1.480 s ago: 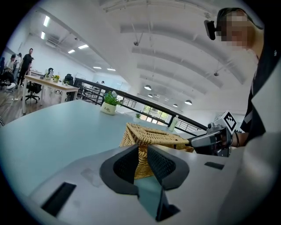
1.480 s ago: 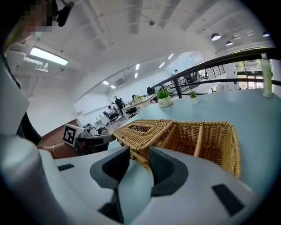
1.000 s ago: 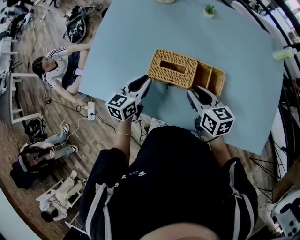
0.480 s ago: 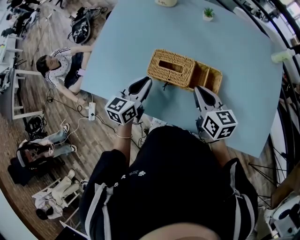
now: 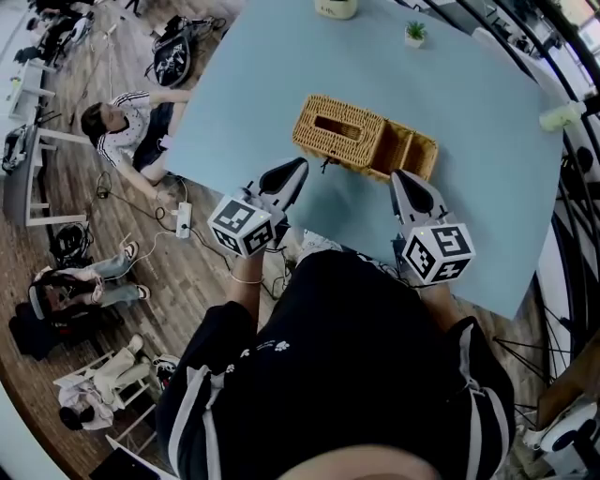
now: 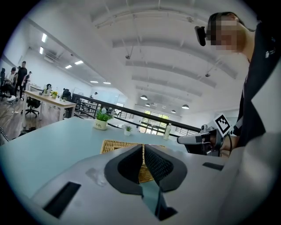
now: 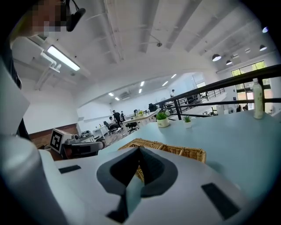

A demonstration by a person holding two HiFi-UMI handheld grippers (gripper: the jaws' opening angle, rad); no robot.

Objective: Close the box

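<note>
Left gripper (image 5: 293,168) is clenched with nothing in it. Its jaws have just been closing and the pads now meet on empty air in its own view (image 6: 143,147). Right gripper (image 5: 404,175) is the same deal, jaws pinched together and empty (image 7: 138,151).

Both are off the wicker box (image 5: 364,141), not touching it. From the head view the left one hangs near the box's 7 o'clock and the right one near its 5 o'clock, both pointing up toward it.

The box sits around the middle of the light blue table (image 5: 253,84). Its woven lid (image 5: 339,129), the one with the slot, covers the 9 o'clock part. The 3 o'clock end is uncovered, so you can see a divider and open compartments there. Each gripper view catches the box low, just past the jaw tips (image 6: 117,145) (image 7: 186,152).

Further out:
- A small potted plant (image 5: 414,31) sits at about 1 o'clock from the box.
- A bigger pot (image 5: 336,7) is at 12, right at the frame edge.
- A bottle (image 5: 561,114) lies way over at 3 o'clock by the table's edge.

Off the table at 9 o'clock, a person (image 5: 122,127) is down on the wooden floor, with a power strip (image 5: 183,218) nearby.
</note>
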